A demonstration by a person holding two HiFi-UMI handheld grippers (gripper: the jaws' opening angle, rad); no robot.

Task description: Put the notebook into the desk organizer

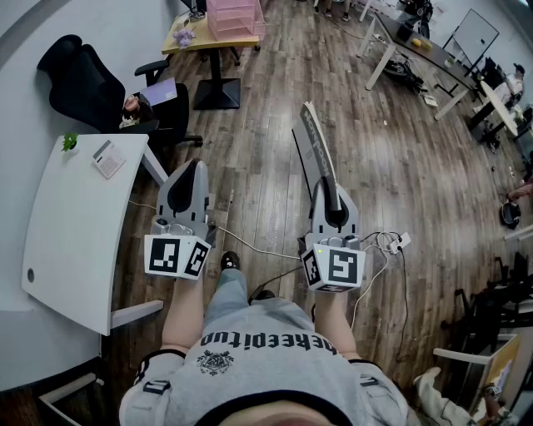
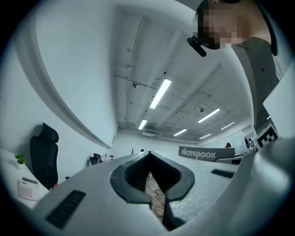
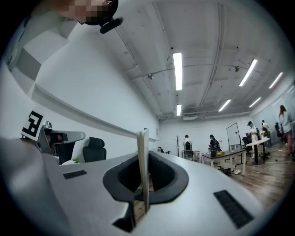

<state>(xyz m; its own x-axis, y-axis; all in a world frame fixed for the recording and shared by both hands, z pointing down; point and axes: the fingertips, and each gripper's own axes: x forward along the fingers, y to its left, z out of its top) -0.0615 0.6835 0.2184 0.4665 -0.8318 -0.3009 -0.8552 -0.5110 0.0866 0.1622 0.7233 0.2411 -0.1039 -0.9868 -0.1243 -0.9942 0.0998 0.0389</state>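
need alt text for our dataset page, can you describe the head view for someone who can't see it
Seen from above, a person's right gripper is shut on a thin notebook held on edge over a wooden floor, while the left gripper is shut and empty. A pink desk organizer sits on a far table ahead; a white desk stands at left.
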